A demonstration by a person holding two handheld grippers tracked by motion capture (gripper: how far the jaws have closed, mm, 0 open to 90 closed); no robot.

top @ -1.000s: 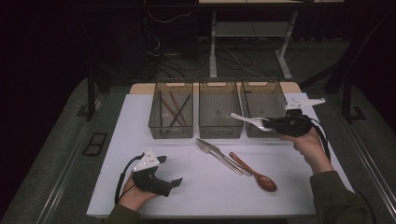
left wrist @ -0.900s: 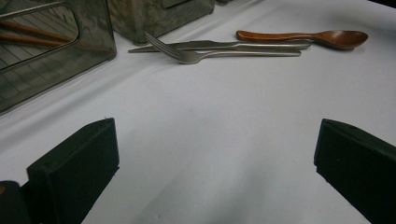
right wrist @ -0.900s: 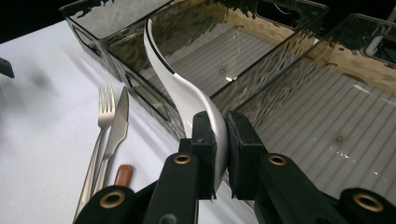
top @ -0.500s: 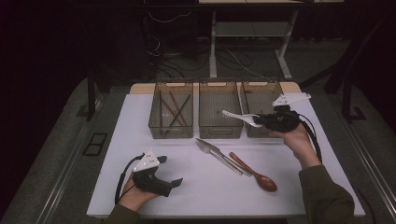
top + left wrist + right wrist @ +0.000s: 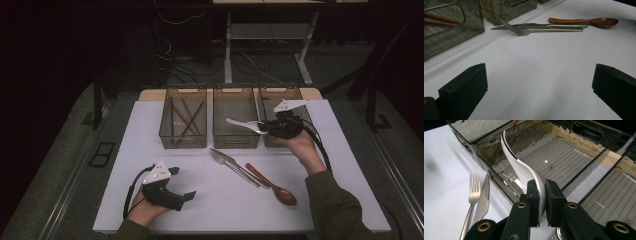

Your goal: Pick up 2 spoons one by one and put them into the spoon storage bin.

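The white spoon (image 5: 243, 124) sits just right of centre in the high view, pinched at one end by the right gripper (image 5: 264, 127) and reaching leftward over the middle bin (image 5: 235, 116), above its floor and not lying on it. In the right gripper view the same spoon (image 5: 524, 171) rises from the lower middle of the frame in a pale curve with a dark edge, and the two black pads (image 5: 533, 195) are clamped on its broad end. The hand (image 5: 300, 146) that carries this gripper comes in from the lower right of the high view. The right bin (image 5: 280, 97) lies under and behind that gripper, and the left bin (image 5: 184, 122), toward the upper left of the white table (image 5: 150, 130), holds brown chopsticks (image 5: 186, 114). Below the bins, at the frame's centre, a fork (image 5: 231, 161) and a knife (image 5: 250, 175) lie side by side, touching, with a brown wooden spoon (image 5: 272, 185) just beside them to the lower right. The left gripper (image 5: 184, 196) rests at the lower left of the high view; in the left gripper view its jaws stand wide apart over bare table with nothing between them.
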